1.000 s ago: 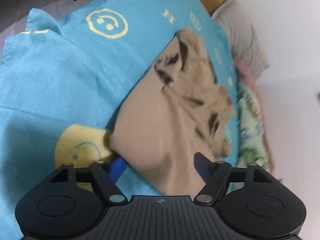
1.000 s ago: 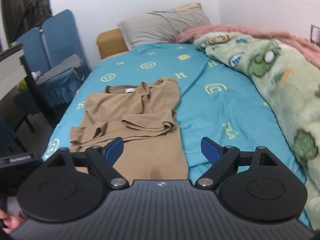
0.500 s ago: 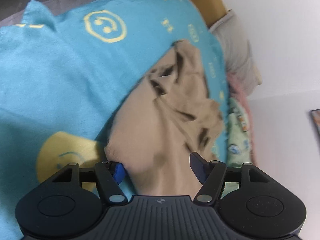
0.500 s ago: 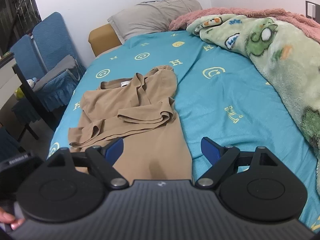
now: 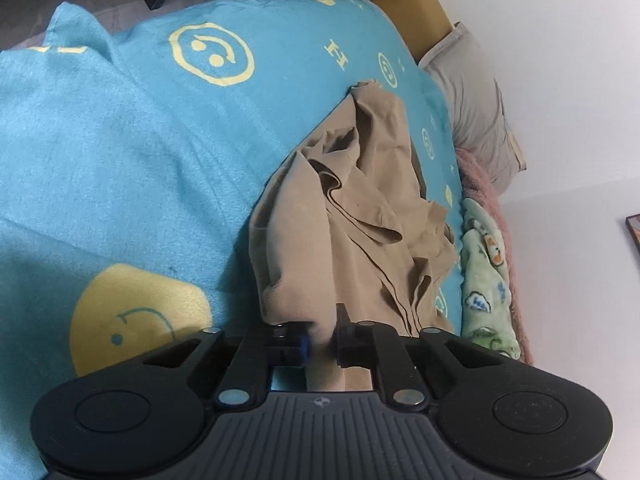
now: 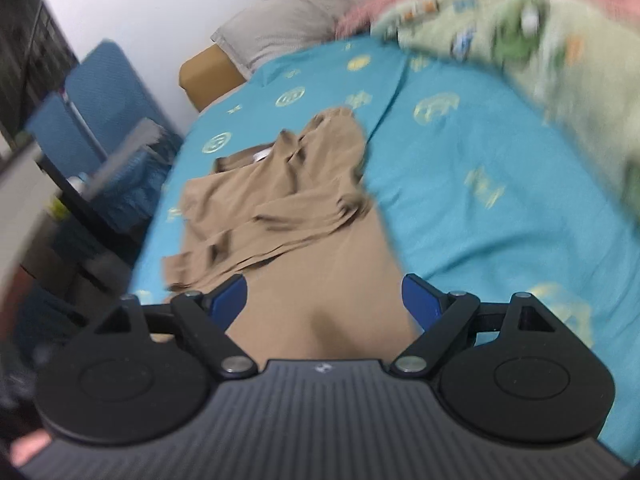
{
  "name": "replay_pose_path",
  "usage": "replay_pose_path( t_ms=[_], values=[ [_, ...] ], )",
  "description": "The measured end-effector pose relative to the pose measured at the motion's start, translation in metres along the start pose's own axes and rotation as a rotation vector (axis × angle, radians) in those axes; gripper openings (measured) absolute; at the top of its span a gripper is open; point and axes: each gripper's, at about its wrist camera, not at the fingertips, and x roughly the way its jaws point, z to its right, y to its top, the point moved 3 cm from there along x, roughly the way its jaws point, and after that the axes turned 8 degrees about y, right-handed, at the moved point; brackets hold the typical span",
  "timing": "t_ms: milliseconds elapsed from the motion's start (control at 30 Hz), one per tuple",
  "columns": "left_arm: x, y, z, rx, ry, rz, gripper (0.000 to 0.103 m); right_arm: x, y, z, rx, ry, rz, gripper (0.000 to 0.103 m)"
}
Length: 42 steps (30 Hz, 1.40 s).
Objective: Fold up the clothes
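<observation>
A tan long-sleeved garment [image 5: 360, 200] lies crumpled on the turquoise bed sheet [image 5: 120, 160], its sleeves folded across the body. My left gripper [image 5: 320, 344] is at the garment's near edge; its jaws are closing, with a bunched ridge of tan cloth pinched between the pads. In the right wrist view the same garment [image 6: 288, 200] stretches away from me, collar at the far end. My right gripper [image 6: 324, 304] stands open just above the garment's near part, with nothing between its blue pads [image 6: 228, 300].
A grey pillow [image 6: 288, 28] and a green patterned blanket [image 6: 560, 60] lie at the bed's head and right side. Blue chairs [image 6: 108, 112] stand to the left of the bed. A person's hand [image 6: 24, 448] shows at the lower left.
The left jaws have come together on the garment's near edge, gathering the cloth into a ridge. The right gripper has rolled, tilting its now blurred view, and stayed open.
</observation>
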Motion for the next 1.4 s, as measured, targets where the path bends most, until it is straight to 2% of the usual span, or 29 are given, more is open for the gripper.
replay_pose_path(
  t_ms=[133,200,300,400,500,567,600,633,667,700,733,767,900,1100,1300,1400],
  values=[
    [-0.004,0.001,0.000,0.000,-0.017,0.012,0.009,0.017,-0.020,0.010,0.287,0.195,-0.099,0.086],
    [-0.007,0.001,0.000,0.004,-0.028,0.020,0.008,0.030,-0.034,0.012,0.405,0.260,-0.148,0.087],
    [-0.013,0.003,-0.001,-0.007,-0.047,0.029,0.008,0.049,-0.056,0.022,0.594,0.298,-0.214,0.087],
    [-0.017,0.005,0.000,-0.010,-0.063,0.038,0.008,0.054,-0.061,0.035,0.680,0.262,-0.181,0.087],
    [-0.019,0.006,0.002,-0.006,-0.073,0.045,0.008,0.045,-0.053,0.049,0.700,0.200,-0.061,0.086],
    [-0.019,0.007,0.003,-0.005,-0.079,0.047,0.008,0.039,-0.047,0.058,0.712,0.157,0.020,0.074],
    [-0.020,0.008,0.004,-0.005,-0.082,0.049,0.008,0.038,-0.044,0.060,0.701,0.133,0.033,0.072],
    [-0.021,0.008,0.005,-0.003,-0.092,0.053,0.008,0.038,-0.041,0.061,0.687,0.109,0.041,0.064],
    [-0.023,0.008,0.007,0.006,-0.103,0.059,0.008,0.038,-0.039,0.062,0.673,0.085,0.049,0.050],
    [-0.026,0.008,0.009,0.016,-0.114,0.066,0.007,0.038,-0.036,0.063,0.659,0.060,0.057,0.041],
    [-0.028,0.008,0.012,0.027,-0.127,0.072,0.007,0.038,-0.033,0.063,0.628,0.052,0.058,0.026],
    [-0.032,0.008,0.014,0.037,-0.139,0.080,0.007,0.038,-0.029,0.058,0.579,0.048,0.059,0.019],
    [-0.051,0.009,0.025,0.074,-0.185,0.129,0.006,0.025,-0.009,0.038,0.409,0.077,0.119,0.015],
    [-0.095,0.000,0.031,0.078,-0.229,0.166,0.006,-0.012,0.003,0.018,0.324,0.175,0.208,0.014],
    [-0.173,-0.038,0.033,0.109,-0.220,0.161,0.006,-0.091,-0.014,-0.020,0.193,0.165,0.211,0.014],
    [-0.214,-0.063,0.028,0.118,-0.211,0.124,0.006,-0.134,-0.033,-0.028,0.193,0.140,0.178,0.014]
  ],
)
